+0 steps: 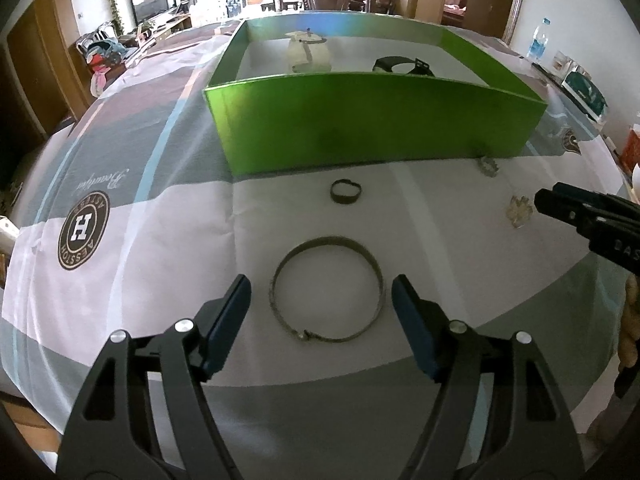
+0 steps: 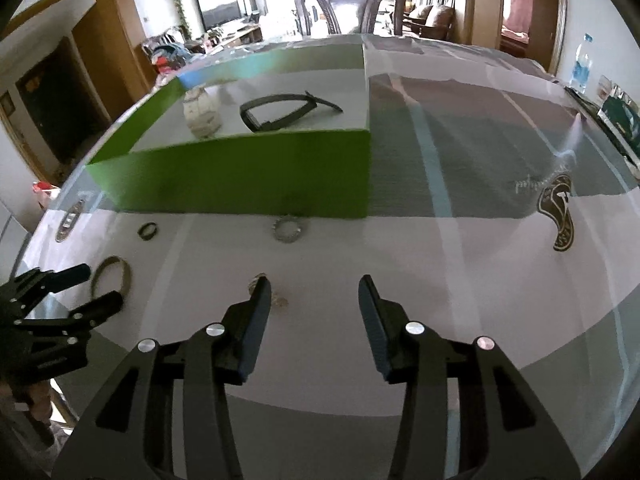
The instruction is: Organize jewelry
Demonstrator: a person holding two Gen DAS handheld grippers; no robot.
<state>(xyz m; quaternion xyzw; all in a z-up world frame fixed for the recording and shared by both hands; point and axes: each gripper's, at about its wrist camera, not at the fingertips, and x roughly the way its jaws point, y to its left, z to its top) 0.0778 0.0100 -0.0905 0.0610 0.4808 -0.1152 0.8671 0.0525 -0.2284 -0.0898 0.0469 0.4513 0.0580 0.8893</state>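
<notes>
A green box (image 1: 376,120) stands on the table and holds a pale watch (image 1: 308,56) and a black watch (image 1: 404,66); the box shows in the right wrist view too (image 2: 240,176). A thin bangle (image 1: 326,290) lies between the tips of my open left gripper (image 1: 322,300). A small dark ring (image 1: 346,192) lies beyond it. A toothed ring (image 2: 288,230) lies by the box front. A small gold piece (image 2: 280,301) lies beside the left finger of my open, empty right gripper (image 2: 314,292), and also shows in the left wrist view (image 1: 520,210).
A grey, white and blue patterned cloth (image 1: 120,168) with round logos covers the table. A carved chair (image 2: 348,4) stands behind the far edge. A water bottle (image 2: 582,64) and packets sit at the right edge. The left gripper shows at the right wrist view's left edge (image 2: 94,286).
</notes>
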